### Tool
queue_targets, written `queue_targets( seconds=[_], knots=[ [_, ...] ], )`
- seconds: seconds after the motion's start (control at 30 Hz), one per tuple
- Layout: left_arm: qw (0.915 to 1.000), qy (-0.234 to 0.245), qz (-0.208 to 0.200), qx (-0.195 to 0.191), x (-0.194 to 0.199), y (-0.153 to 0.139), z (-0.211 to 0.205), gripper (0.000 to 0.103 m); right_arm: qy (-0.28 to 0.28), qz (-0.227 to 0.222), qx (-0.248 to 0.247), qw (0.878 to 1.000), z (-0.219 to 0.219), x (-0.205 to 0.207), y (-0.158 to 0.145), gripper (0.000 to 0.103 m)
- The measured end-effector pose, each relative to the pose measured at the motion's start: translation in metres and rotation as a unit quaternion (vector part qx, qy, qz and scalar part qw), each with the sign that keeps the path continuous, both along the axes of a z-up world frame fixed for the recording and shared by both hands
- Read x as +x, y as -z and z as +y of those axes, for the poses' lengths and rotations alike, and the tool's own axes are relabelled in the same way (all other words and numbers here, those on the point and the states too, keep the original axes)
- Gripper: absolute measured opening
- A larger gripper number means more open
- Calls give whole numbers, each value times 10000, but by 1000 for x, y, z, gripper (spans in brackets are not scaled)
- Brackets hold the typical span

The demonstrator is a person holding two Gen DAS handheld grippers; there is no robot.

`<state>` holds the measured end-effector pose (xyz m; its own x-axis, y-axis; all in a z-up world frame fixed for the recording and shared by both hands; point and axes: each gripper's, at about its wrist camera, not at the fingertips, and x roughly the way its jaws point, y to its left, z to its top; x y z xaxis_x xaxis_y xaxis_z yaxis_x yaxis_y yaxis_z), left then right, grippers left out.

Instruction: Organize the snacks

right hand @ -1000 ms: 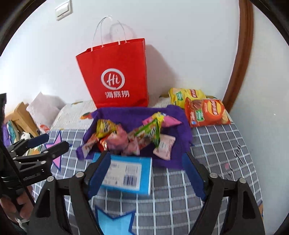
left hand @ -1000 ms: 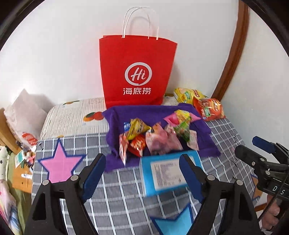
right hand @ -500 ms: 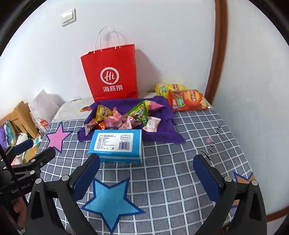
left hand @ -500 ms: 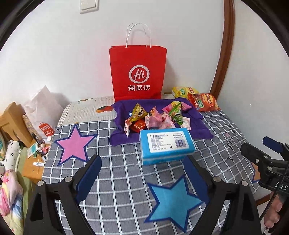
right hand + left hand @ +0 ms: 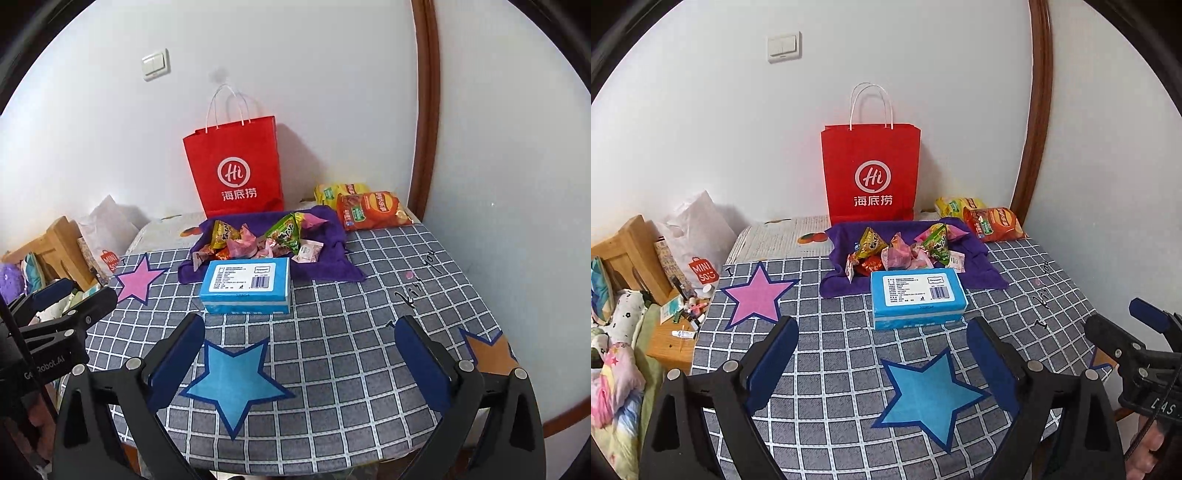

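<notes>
Both left tongs [image 5: 881, 345] and right tongs [image 5: 299, 345] hang released and empty over the bench [image 5: 831, 354]. The snacks [image 5: 905, 251] lie on a purple cloth [image 5: 982, 273] at twelve o'clock, well beyond, behind a blue box [image 5: 918, 297].

Soft, even light, both views sharp. Ahead of the fingers, the red bag [image 5: 236, 168] shadows the wall rightward. Fisheye edges curve and darken.

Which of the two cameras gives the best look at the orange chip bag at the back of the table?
The right wrist view: the orange chip bag lies with its printed front facing the lens, unobstructed. In the left wrist view the same bag appears smaller and more slanted, near the wooden frame.
</notes>
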<state>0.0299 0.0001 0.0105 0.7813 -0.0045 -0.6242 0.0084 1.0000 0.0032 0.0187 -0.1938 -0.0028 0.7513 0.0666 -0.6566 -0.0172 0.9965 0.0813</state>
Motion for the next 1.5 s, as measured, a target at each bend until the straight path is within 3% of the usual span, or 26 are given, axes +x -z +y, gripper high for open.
queue_targets(
  seconds=[1.5],
  knots=[
    [9998, 61, -51, -201, -15, -3, -4, 93, -21, -86, 14, 10000, 4, -20, 0, 101]
  ],
)
